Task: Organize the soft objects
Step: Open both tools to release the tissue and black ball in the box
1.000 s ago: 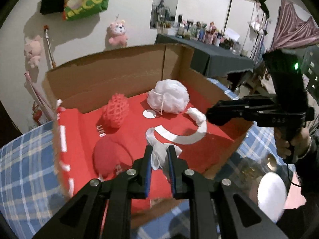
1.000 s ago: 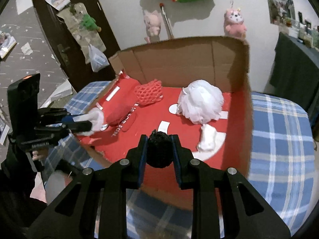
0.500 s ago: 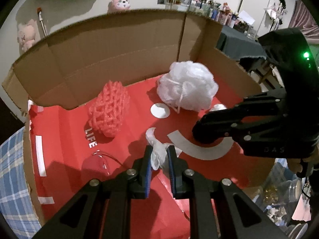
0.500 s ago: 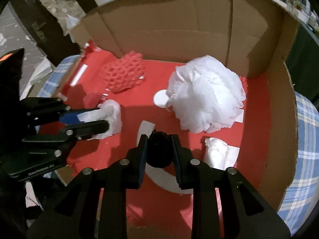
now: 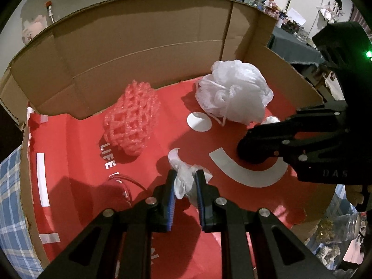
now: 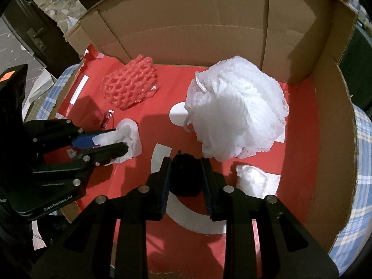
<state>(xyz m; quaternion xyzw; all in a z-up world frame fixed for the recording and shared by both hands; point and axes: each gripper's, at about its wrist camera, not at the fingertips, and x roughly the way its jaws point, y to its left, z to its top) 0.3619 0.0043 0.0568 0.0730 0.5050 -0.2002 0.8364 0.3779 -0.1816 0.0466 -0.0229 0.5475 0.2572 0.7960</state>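
A cardboard box (image 5: 144, 46) with a red floor (image 6: 300, 153) holds a white mesh bath pouf (image 5: 234, 95) (image 6: 237, 114), a pink foam net (image 5: 132, 121) (image 6: 130, 86) and a small white wad (image 6: 251, 179). My left gripper (image 5: 184, 181) is shut on a crumpled white cloth (image 5: 186, 176), low over the box floor; it also shows in the right wrist view (image 6: 116, 139). My right gripper (image 6: 186, 172) is shut on a black mesh ball (image 6: 186, 176) just above the floor, right of the left gripper (image 5: 253, 148).
The box sits on a blue plaid cloth (image 6: 358, 162). Its cardboard walls stand tall at the back and right. A dark table with bottles (image 5: 290, 39) is behind, and plush toys hang on the wall (image 5: 30, 30). A glass jar (image 5: 339, 227) stands outside the box at right.
Both grippers have moved forward and down into the box with their objects still held. The box contents now fill the views.
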